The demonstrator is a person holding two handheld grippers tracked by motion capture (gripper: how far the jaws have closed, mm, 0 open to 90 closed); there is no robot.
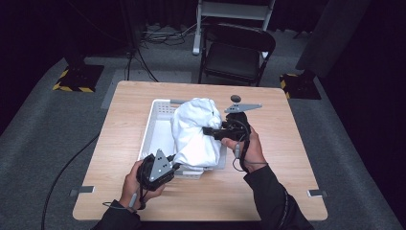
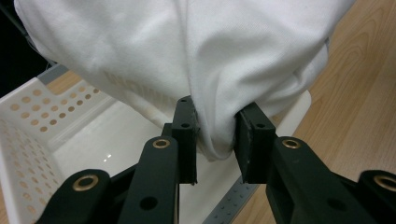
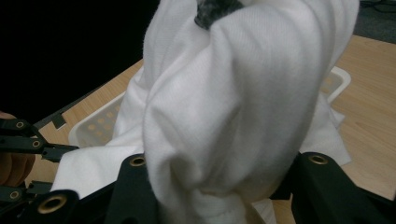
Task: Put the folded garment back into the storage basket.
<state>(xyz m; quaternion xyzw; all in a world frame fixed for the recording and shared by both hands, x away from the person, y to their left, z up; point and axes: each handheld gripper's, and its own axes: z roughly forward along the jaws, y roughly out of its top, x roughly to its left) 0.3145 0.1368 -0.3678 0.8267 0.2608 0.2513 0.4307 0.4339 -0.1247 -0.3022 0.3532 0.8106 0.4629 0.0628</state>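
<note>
A white cloth (image 1: 195, 132) hangs bunched over a white perforated basket (image 1: 154, 132) in the middle of the wooden table. My left gripper (image 1: 175, 166) at the basket's near edge is shut on a lower fold of the cloth (image 2: 215, 135), pinched between its two black pads. My right gripper (image 1: 207, 130) comes in from the right and is shut on a thick bundle of the cloth (image 3: 219, 140), which hides its fingertips. In the right gripper view the left gripper (image 3: 60, 150) shows at the far left, holding the cloth's edge.
The table (image 1: 268, 167) has bare wood to the right and in front of the basket. A small dark round object (image 1: 235, 98) lies near the table's far edge. A black folding chair (image 1: 234, 52) stands beyond the table.
</note>
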